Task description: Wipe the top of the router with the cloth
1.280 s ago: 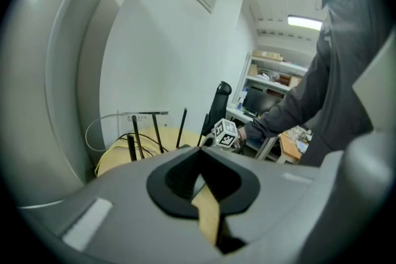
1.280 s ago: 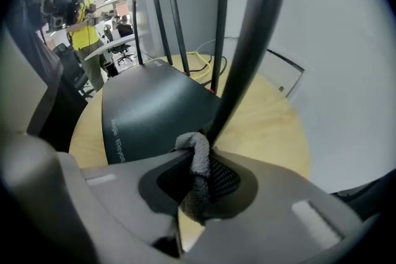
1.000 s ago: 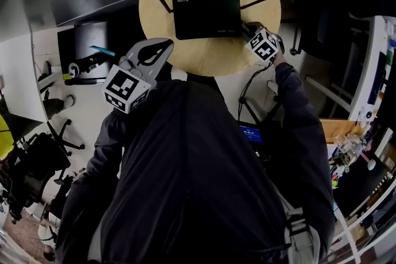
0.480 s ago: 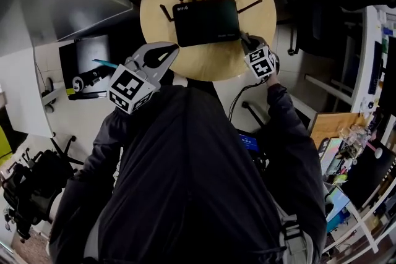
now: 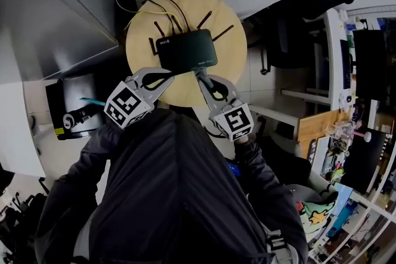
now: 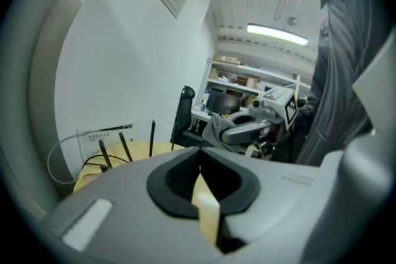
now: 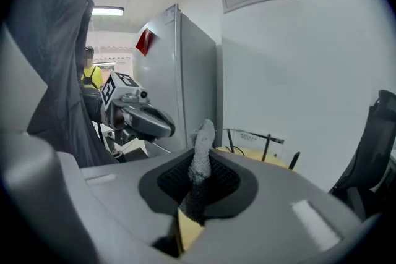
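The black router (image 5: pixel 187 51), its antennas up, lies on the round wooden table (image 5: pixel 141 40). Both grippers hover at the table's near edge, just in front of the router. My left gripper (image 5: pixel 171 73) is shut with nothing between its jaws (image 6: pixel 201 154). My right gripper (image 5: pixel 198 72) is shut on a grey cloth (image 7: pixel 203 133), which sticks up past the jaw tips. In the left gripper view the cloth (image 6: pixel 216 125) shows as a grey wad at the tip of the right gripper. The cloth is off the router. The person's dark jacket hides the floor below.
Yellow and black cables (image 5: pixel 154 4) run off the router's back toward the white wall. A tall grey cabinet (image 5: pixel 55 9) stands left of the table, a black chair (image 5: pixel 297 15) right of it. Cluttered shelves (image 5: pixel 365 133) line the far right.
My right gripper has left the router's right end and swung to the table's near edge, beside the left gripper. The head view has shifted, so the table sits further left.
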### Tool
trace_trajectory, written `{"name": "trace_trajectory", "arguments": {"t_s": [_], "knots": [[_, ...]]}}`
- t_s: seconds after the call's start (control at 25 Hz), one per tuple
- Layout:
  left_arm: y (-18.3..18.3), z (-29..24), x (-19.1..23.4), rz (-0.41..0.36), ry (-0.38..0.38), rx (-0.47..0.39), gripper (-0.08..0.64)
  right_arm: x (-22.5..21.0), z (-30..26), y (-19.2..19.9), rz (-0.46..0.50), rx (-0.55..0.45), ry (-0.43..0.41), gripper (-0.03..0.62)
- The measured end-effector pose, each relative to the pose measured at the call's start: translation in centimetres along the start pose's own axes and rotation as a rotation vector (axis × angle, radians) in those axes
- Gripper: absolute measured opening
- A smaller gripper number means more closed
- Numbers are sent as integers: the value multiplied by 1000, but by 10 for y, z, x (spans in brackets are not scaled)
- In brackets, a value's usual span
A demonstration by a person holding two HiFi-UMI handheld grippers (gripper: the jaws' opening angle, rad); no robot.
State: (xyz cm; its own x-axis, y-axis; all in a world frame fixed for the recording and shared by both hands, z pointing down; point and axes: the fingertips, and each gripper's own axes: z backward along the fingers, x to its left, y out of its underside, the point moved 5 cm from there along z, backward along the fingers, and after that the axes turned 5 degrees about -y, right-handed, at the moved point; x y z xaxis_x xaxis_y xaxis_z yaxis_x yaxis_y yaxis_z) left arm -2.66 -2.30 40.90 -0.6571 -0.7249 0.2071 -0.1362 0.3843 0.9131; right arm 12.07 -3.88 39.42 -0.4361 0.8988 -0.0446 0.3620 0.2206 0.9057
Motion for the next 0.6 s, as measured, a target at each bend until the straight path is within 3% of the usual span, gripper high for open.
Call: {"name": "trace_trajectory", "arguments": {"t_s": [0.28,0.6], "knots": [[5,7,-10,-24,76,16,-9,31,-3,-13,19,-6,40,31],[7,16,-12,-37,103,15,-9,43,-5,-17,14,-6,58,31]]}}
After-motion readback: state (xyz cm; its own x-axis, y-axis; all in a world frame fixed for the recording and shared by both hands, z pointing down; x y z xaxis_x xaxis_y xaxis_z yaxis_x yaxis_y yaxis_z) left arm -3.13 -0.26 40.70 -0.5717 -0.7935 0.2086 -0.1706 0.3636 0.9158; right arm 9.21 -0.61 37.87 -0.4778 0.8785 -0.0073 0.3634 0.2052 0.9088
